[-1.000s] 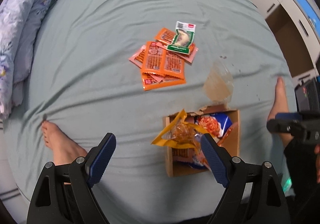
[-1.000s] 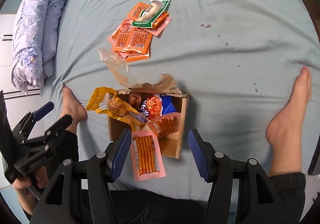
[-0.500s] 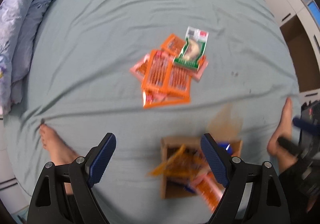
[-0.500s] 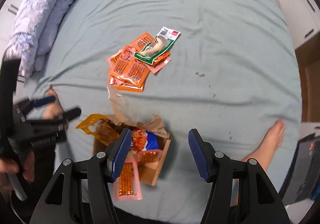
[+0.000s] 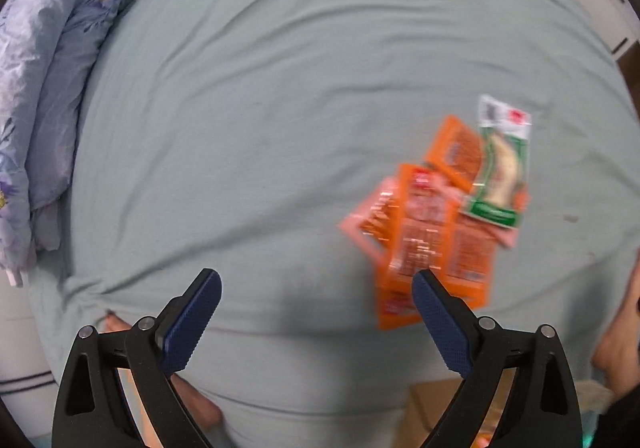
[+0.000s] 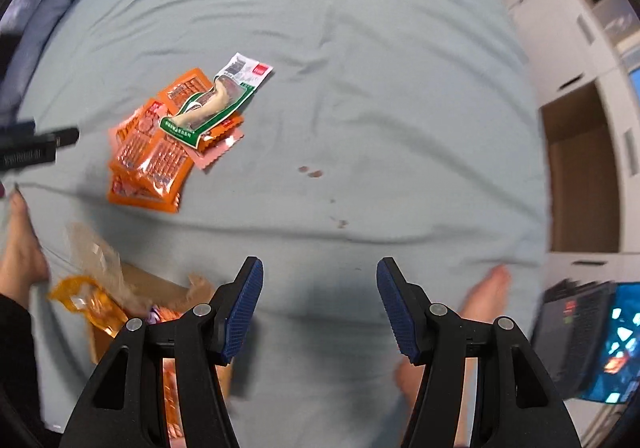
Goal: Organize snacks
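A pile of orange snack packets [image 5: 428, 232] lies on the teal bed sheet, with a green-and-white packet [image 5: 502, 168] on its far right side. It also shows in the right wrist view [image 6: 154, 160], with the green packet [image 6: 216, 100] on top. My left gripper [image 5: 316, 312] is open and empty, just left of and before the pile. My right gripper [image 6: 319, 308] is open and empty over bare sheet. A cardboard box [image 6: 160, 288] holding snacks, with a yellow packet [image 6: 88, 300] hanging out, sits at the lower left in the right wrist view.
Blue floral pillows [image 5: 48, 88] lie along the bed's left edge. Bare feet rest on the sheet [image 6: 20, 244] [image 6: 486, 288]. White cabinets [image 6: 568, 32] and a lit device [image 6: 592, 332] stand to the right of the bed. Small dark stains [image 6: 312, 172] mark the sheet.
Both grippers have lifted away from the box and swung forward toward the packet pile. The box has slid to the lower edge of both views. Both stay open.
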A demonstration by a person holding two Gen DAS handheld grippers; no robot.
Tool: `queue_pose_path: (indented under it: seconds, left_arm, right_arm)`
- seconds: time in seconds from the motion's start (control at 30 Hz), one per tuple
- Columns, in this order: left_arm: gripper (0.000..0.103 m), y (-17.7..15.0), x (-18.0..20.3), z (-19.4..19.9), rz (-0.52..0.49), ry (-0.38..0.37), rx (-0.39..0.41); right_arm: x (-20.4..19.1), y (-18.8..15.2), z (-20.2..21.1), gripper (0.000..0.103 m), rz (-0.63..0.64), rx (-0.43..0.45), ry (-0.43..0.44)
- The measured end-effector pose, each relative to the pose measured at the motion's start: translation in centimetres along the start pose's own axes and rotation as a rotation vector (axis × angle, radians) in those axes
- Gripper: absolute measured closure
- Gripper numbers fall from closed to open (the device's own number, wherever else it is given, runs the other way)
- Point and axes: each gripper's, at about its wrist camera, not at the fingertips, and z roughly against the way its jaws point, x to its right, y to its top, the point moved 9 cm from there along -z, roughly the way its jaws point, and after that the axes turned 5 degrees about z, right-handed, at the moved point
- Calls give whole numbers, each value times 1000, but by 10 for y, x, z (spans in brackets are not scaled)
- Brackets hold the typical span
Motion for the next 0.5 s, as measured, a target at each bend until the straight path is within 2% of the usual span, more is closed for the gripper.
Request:
queue_pose_path:
  seconds: [0.2, 0.33, 0.37, 0.5]
  left_arm:
    - [5, -2, -27, -32, 33, 11, -63]
    - [5, -5, -32, -44, 20, 9, -90]
    - [5, -7, -31, -48, 8, 7, -102]
    - [5, -13, -28, -58, -16, -4, -129]
  right_arm:
    - [3, 35, -41, 45, -15, -72, 56]
    - [-6, 62, -56, 45, -16, -81, 131]
    - [-9, 64, -62, 45, -87, -129, 111]
    - [-37, 89, -99, 45, -12, -152, 172]
